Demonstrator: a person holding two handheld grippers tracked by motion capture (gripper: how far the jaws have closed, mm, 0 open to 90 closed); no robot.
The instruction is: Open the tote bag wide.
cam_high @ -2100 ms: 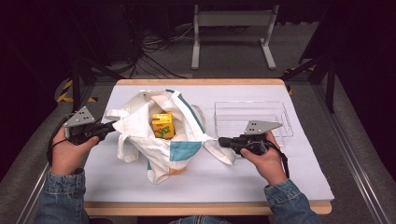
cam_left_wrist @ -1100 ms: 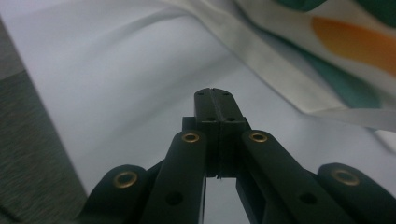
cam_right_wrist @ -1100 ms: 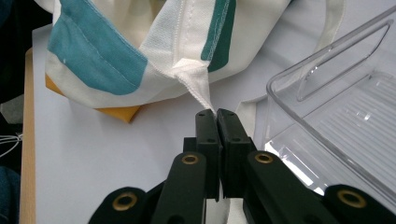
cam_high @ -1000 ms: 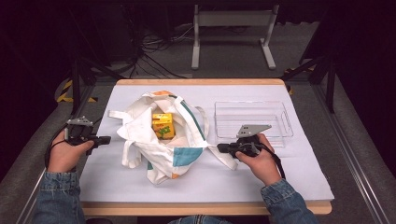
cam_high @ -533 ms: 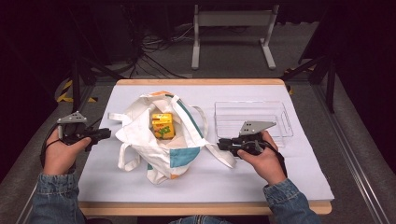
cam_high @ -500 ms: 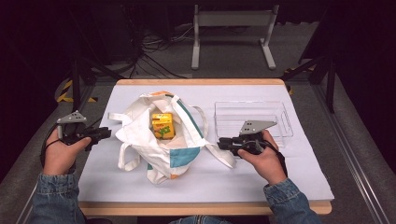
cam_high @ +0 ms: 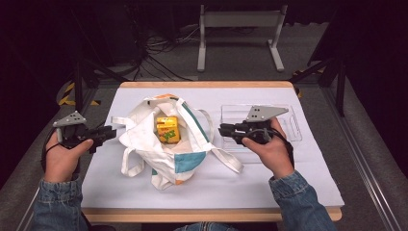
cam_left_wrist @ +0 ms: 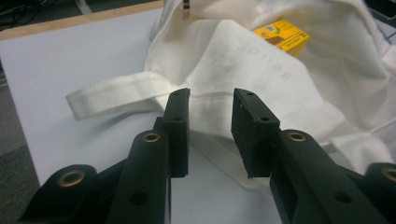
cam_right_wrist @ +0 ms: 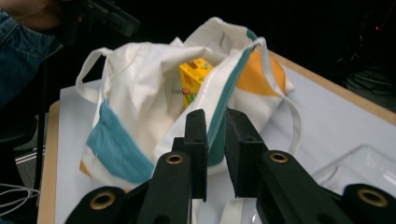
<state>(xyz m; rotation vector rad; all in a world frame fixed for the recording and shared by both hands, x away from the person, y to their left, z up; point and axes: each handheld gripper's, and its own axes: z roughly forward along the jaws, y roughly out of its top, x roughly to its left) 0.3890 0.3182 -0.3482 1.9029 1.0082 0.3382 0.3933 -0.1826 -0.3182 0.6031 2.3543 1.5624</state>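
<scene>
My left gripper (cam_high: pixel 107 134) has its jaws opening, nothing between them, just off the tote bag (cam_high: pixel 168 149). Right gripper (cam_high: pixel 226 131) has its jaws apart and closing a bit, nothing pinched. The bag sits mid-bench with the yellow carton (cam_high: pixel 167 130) inside.

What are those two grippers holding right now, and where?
Nothing. The left gripper is open just short of the tote bag; the right gripper has its jaws slightly apart, with no bag fabric clamped between them.
</scene>
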